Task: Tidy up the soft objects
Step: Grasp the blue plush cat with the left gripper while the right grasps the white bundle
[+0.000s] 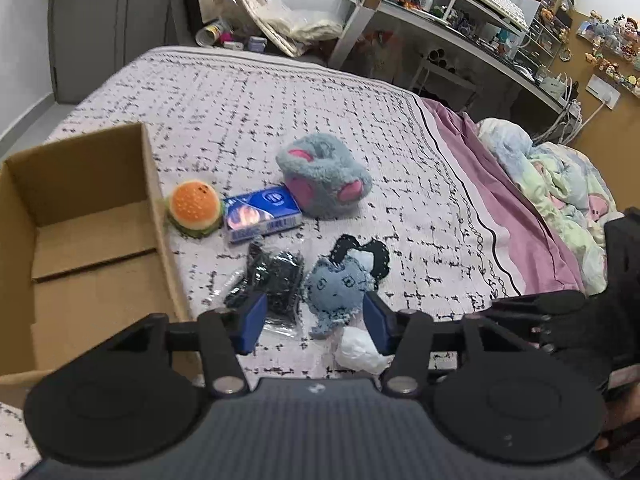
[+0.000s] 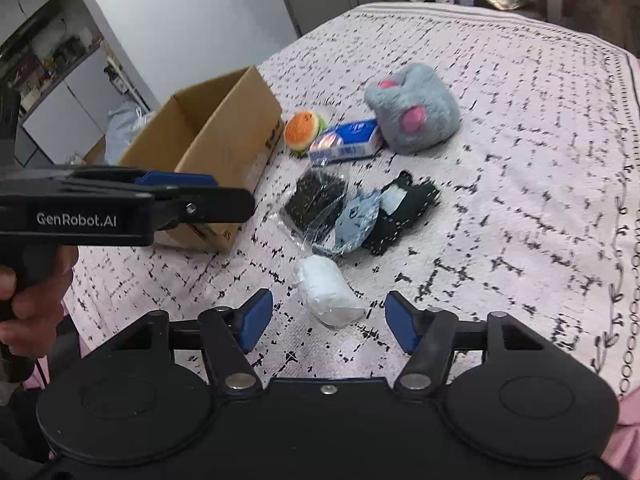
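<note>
On the patterned bed cover [image 2: 500,128], the white plastic-wrapped soft bundle [image 2: 326,294] is seen just ahead of the right tool [image 2: 329,322], long axis running away between its half-open, empty jaws, while the left tool [image 1: 316,322], likewise half-open and empty, is aimed at the blue-grey plush doll [image 1: 336,292].

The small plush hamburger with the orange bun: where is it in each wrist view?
Left wrist: the plush hamburger lies left of centre, touching the open cardboard box's right wall.
Right wrist: the hamburger lies above centre, just right of that box.
Shared landmark: the blue rectangular packet, directly right of the hamburger in both.
</note>
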The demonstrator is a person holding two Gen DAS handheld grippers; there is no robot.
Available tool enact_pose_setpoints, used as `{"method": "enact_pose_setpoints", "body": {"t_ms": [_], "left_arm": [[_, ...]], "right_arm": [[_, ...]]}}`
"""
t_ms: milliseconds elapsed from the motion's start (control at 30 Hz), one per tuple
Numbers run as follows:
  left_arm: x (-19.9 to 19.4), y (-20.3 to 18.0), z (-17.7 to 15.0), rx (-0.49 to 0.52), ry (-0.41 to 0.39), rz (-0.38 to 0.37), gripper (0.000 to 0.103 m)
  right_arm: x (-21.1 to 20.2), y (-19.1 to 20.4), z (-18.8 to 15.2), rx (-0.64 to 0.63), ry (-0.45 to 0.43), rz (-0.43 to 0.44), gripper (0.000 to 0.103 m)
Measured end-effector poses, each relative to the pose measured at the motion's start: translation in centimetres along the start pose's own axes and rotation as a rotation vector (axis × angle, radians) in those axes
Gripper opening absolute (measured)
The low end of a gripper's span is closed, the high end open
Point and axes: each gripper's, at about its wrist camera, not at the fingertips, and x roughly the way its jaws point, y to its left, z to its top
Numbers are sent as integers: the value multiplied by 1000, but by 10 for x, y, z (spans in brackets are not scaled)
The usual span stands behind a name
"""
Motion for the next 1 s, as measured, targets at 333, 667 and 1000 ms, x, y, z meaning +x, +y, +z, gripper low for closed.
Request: {"method": "enact_pose_setpoints", "body": {"t_ms": [333,667,1000], "left_arm": [[33,-7,2,8,47,-42,51],[66,-24,10,81,78,-2,55],[96,-23,4,52,136,23,54]], "right_arm": [[17,-6,-4,-21,-2,-4,38],[3,-22,-8,45,10,-23,37],[6,-21,-10,62,21,-49,39]]}}
